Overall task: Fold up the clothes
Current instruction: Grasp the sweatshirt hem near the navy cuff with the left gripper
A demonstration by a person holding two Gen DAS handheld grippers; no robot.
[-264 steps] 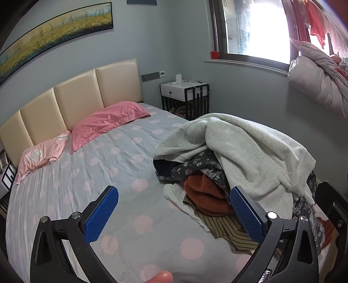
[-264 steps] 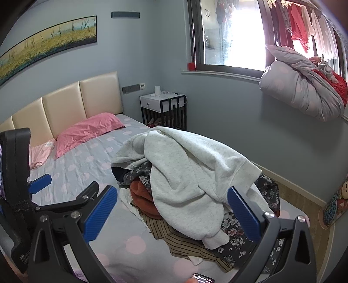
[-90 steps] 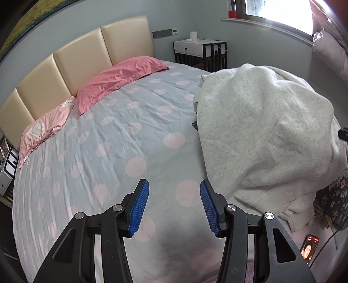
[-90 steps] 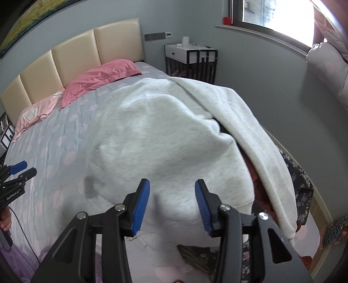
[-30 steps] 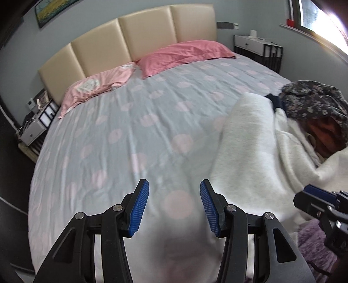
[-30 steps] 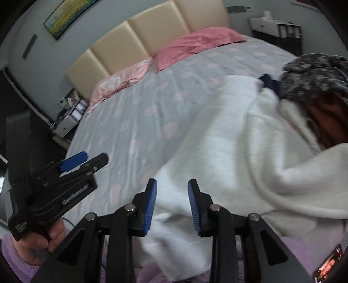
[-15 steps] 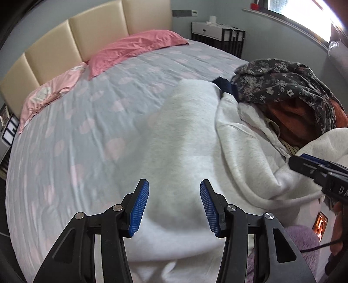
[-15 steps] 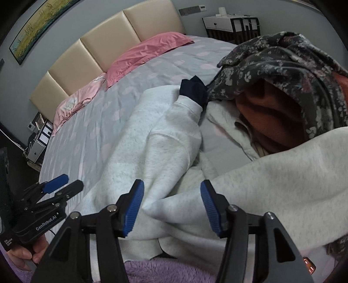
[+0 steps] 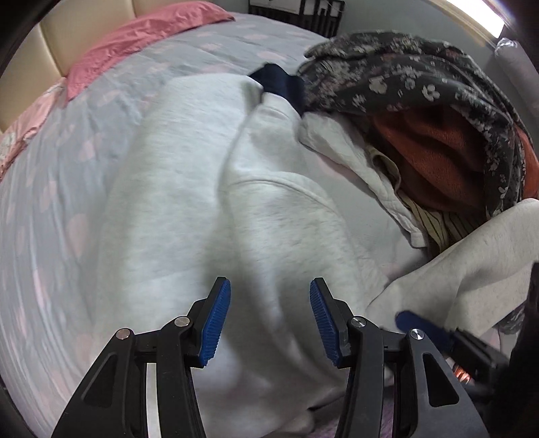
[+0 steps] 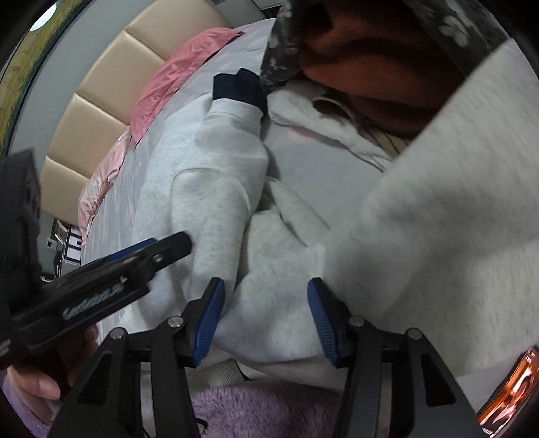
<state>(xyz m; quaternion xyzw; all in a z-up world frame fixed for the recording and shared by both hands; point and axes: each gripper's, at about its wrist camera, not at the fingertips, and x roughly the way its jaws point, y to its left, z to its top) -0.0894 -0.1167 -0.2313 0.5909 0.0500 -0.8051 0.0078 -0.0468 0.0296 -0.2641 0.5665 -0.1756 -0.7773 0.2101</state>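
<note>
Left wrist view: your left gripper (image 9: 266, 316) hangs over the grey sweatshirt (image 9: 188, 188) spread on the bed (image 9: 43, 175), fingers apart, gripping nothing. Your right gripper (image 10: 262, 316) has just narrowed slightly, straddling a sweatshirt fold without pinching.

We are seeing soft, even daylight in both views, with one blown-out strip of window (image 9: 478, 15) glaring at the top right of the left wrist view. Motion blur is smearing the bed sheet (image 9: 50, 202) on that view's left side and softening the grey sweatshirt (image 9: 175, 188); the right wrist view is blurring along its right side. Fisheye bending is curving the headboard (image 10: 97, 87), and dark vignetting is closing the corners. The blue pads (image 9: 215, 323) are staying sharp. Shadows are pooling inside the dark clothes pile (image 9: 438, 141), and an orange glint (image 10: 508, 394) is catching light at the lower right.
</note>
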